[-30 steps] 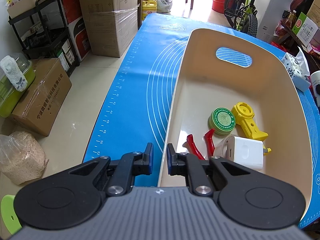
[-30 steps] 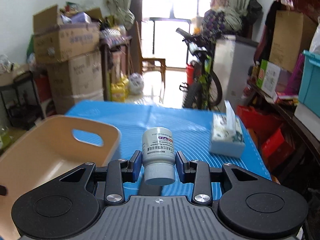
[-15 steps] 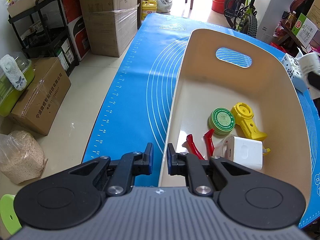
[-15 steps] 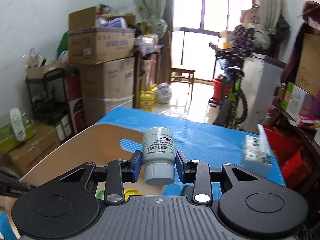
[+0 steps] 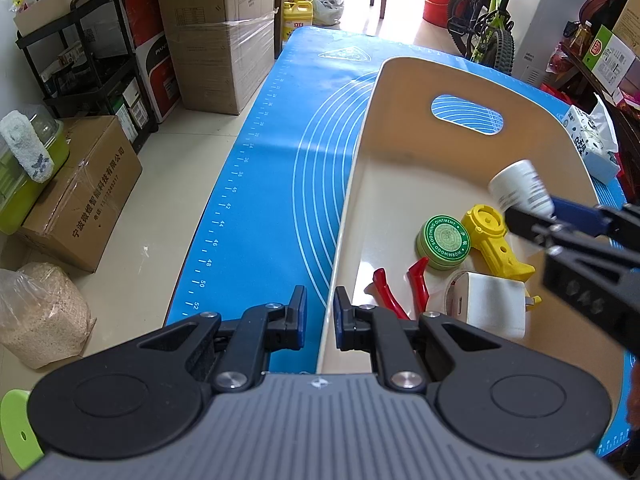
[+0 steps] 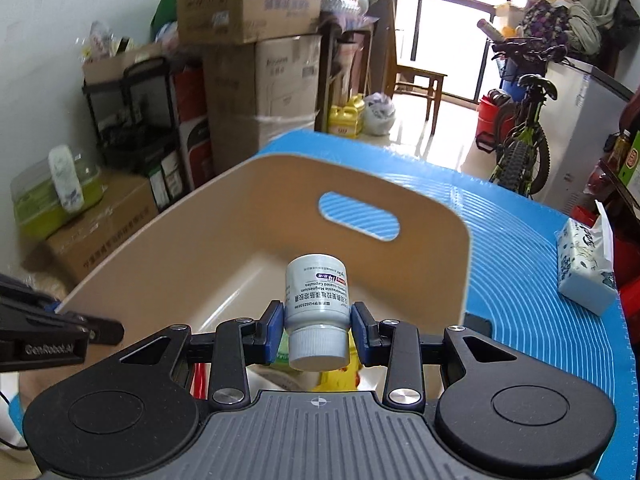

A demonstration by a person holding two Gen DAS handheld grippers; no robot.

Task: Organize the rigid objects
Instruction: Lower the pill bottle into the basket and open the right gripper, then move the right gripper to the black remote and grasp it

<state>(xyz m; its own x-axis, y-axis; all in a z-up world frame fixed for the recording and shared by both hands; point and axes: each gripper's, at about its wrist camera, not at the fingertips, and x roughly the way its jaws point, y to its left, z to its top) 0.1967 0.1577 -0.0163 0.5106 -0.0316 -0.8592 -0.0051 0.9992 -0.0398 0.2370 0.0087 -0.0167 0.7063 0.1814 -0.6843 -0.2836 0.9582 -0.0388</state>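
A beige plastic bin (image 5: 532,92) with a slot handle sits on a blue mat (image 5: 288,128) that covers the table. The left gripper (image 5: 320,316) straddles the bin's near wall, one finger outside and one inside, its jaws drawn narrow onto the rim, steadying the bin. The right gripper (image 6: 318,332) hovers above the bin's open top, its pads clamped on a small white pill bottle (image 6: 317,296), held with the cap towards the camera and its base pointing away.

On the bin floor lie a round green ointment tin (image 5: 443,240), a yellow plastic part (image 5: 494,240), a white charger block (image 5: 486,308) and the red handles of a tool (image 5: 400,290). A tissue pack (image 6: 584,268) rests on the mat outside, well apart from the bin.

The step in hand appears to be carrying the bottle in to join the sorted items. The next move likely calls for lowering it over the bare floor at the far end, clear of the tin and yellow part, then opening the jaws low enough that it doesn't bounce or roll.
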